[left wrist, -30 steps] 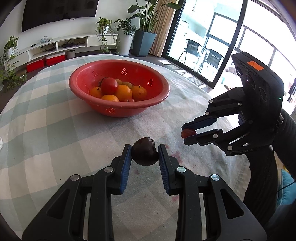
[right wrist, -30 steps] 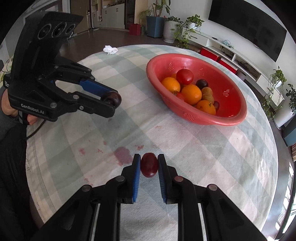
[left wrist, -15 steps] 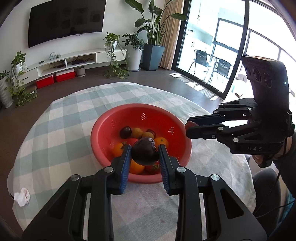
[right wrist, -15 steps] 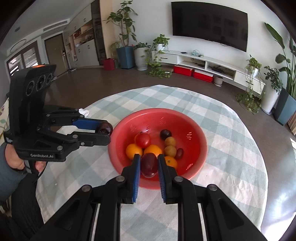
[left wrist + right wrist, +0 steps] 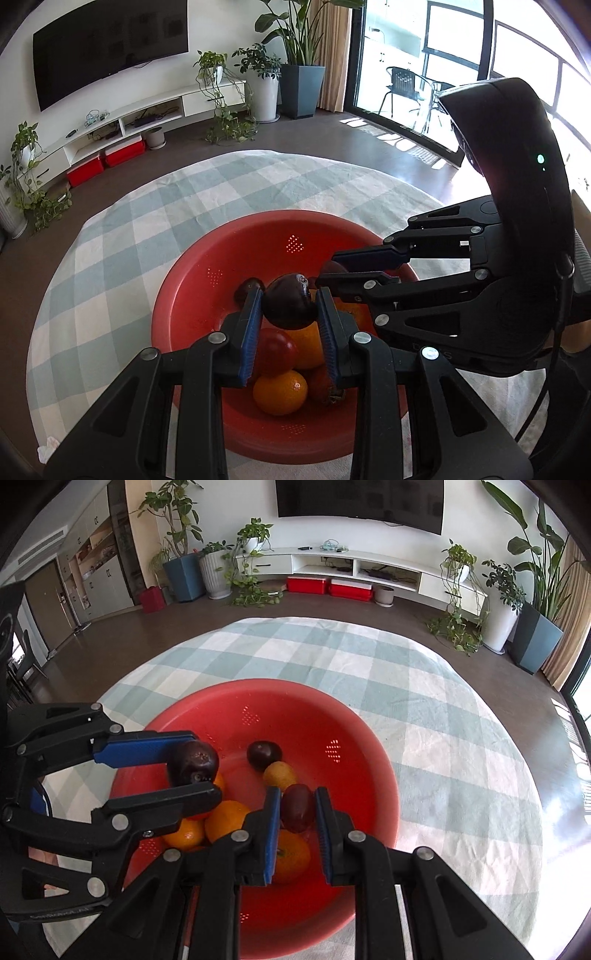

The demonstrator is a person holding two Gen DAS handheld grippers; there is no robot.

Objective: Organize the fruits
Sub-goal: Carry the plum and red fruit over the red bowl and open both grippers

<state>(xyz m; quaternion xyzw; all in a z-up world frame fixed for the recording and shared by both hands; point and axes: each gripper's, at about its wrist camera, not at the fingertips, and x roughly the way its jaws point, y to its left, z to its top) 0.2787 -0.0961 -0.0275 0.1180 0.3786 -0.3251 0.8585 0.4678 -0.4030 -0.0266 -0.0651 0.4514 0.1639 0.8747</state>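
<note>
I am holding my left hand-held gripper [image 5: 288, 325] tilted downward over the red bowl [image 5: 192, 280], its blue pads clamped on a dark plum [image 5: 290, 306] that is hanging above the fruit inside. My right hand-held gripper [image 5: 295, 825] is angling down over the same bowl from the other side, its pads squeezing a small reddish oval fruit [image 5: 297, 806]. In the left wrist view the right one is reaching in from the right edge, its tips close beside the plum; in the right wrist view the left one is coming in from the left. Below them oranges [image 5: 280, 391], a red tomato [image 5: 275, 352], another dark plum [image 5: 264, 754] and a yellow-brown fruit [image 5: 280, 774] are lying in the bowl. The bowl is sitting on a round bench covered with a pale green and white checked cloth [image 5: 424, 716]. Beyond it I am seeing a dark floor, a wall-mounted television [image 5: 107, 48], a low white shelf unit [image 5: 369, 568] with red boxes [image 5: 328, 585] under it, and potted plants [image 5: 299, 55].
</note>
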